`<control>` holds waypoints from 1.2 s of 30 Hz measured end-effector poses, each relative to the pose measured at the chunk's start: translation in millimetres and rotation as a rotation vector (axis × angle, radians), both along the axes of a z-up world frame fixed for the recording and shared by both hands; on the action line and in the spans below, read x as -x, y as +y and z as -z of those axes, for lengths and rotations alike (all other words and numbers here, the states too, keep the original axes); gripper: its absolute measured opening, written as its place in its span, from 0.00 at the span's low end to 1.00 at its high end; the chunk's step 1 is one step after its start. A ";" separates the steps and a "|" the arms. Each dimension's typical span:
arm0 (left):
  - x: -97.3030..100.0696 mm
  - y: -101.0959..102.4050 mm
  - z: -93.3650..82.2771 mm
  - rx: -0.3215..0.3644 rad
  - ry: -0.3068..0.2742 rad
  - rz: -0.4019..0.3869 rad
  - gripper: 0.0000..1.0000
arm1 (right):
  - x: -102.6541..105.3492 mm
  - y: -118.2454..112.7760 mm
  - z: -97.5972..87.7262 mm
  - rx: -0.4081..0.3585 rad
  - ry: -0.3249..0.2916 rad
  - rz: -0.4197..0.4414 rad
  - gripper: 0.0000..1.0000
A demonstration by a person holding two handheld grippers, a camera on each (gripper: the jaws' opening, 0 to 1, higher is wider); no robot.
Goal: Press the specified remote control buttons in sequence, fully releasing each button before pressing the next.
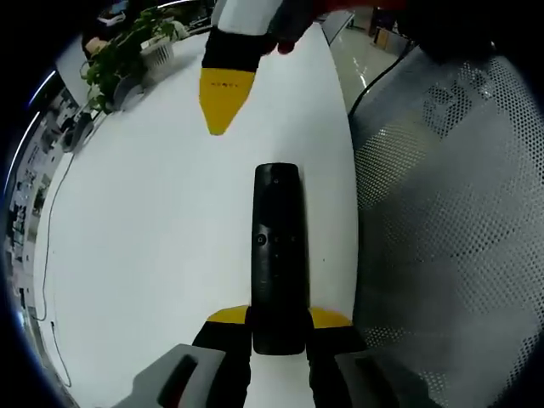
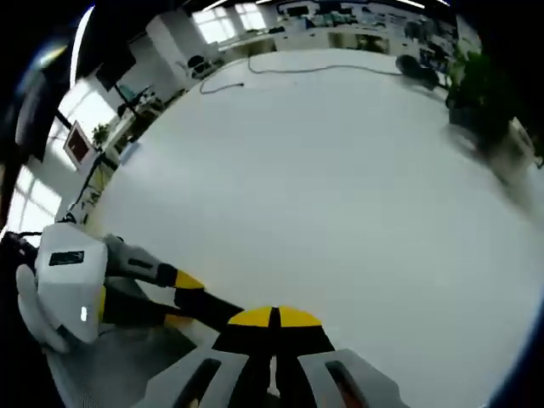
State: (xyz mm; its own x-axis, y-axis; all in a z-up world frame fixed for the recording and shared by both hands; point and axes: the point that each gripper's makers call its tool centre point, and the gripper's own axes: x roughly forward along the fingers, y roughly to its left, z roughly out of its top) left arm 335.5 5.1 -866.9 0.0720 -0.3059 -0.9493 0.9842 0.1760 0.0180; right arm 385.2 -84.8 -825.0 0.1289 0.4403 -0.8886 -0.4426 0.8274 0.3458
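A long black remote lies lengthwise over the white table, with small buttons on its upper face. My left gripper is shut on the remote's near end, a yellow fingertip on each side. My right gripper hangs beyond the remote's far end, its yellow tips together, pointing down and apart from the remote. In the right gripper view my right gripper is shut and empty over the table. At lower left there, the left gripper holds the dark remote.
A potted plant stands at the table's far edge and appears again as the plant. A thin cable runs along the table's side. A grey mesh chair back stands beside the table edge.
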 end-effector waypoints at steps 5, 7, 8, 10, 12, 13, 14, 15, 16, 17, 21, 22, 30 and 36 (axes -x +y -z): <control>1.0 0.1 -0.7 0.045 -0.003 -0.013 0.24 | 18.3 -6.0 13.3 0.044 0.125 -0.006 0.00; 2.0 -0.3 -1.5 0.073 -0.009 -0.018 0.24 | 19.1 -3.4 12.2 0.029 0.124 -0.013 0.00; 1.9 -0.3 -1.4 0.093 -0.010 -0.025 0.24 | 21.3 -1.8 14.0 0.021 0.137 -0.015 0.00; 2.0 -0.3 -1.8 0.117 -0.010 -0.030 0.24 | 27.3 -2.7 17.5 0.035 0.173 -0.021 0.00; 1.9 -0.1 -1.9 0.139 -0.011 -0.037 0.24 | 27.5 -4.2 20.7 0.055 0.165 -0.030 0.00; 2.1 -0.4 -1.9 0.145 -0.012 -0.038 0.24 | 27.0 -5.1 22.5 0.066 0.159 -0.038 0.00; 2.4 -0.8 -2.0 0.151 -0.014 -0.037 0.24 | 26.6 -5.9 24.4 0.077 0.157 -0.045 0.00; 2.5 -1.1 -2.1 0.155 -0.015 -0.038 0.24 | 26.6 -5.7 25.3 0.081 0.158 -0.048 0.00; 2.6 -1.3 -2.1 0.159 -0.018 -0.037 0.24 | 26.7 -5.6 25.8 0.079 0.160 -0.048 0.00; 2.7 -1.4 -2.3 0.168 -0.021 -0.036 0.24 | 27.4 -5.4 26.1 0.077 0.165 -0.050 0.00; 3.2 -1.7 -3.0 0.212 -0.026 -0.049 0.24 | 28.2 -3.8 25.4 0.069 0.159 -0.058 0.00; 3.4 -1.2 -3.2 0.225 -0.027 -0.044 0.24 | 27.6 -3.8 25.7 0.070 0.152 -0.060 0.00; 3.0 -3.0 -3.6 0.245 -0.025 -0.035 0.25 | 28.0 -4.6 29.7 0.107 0.131 -0.092 0.00; 2.4 -2.7 -3.6 0.246 -0.021 -0.041 0.25 | 28.4 -4.5 29.2 0.112 0.130 -0.102 0.00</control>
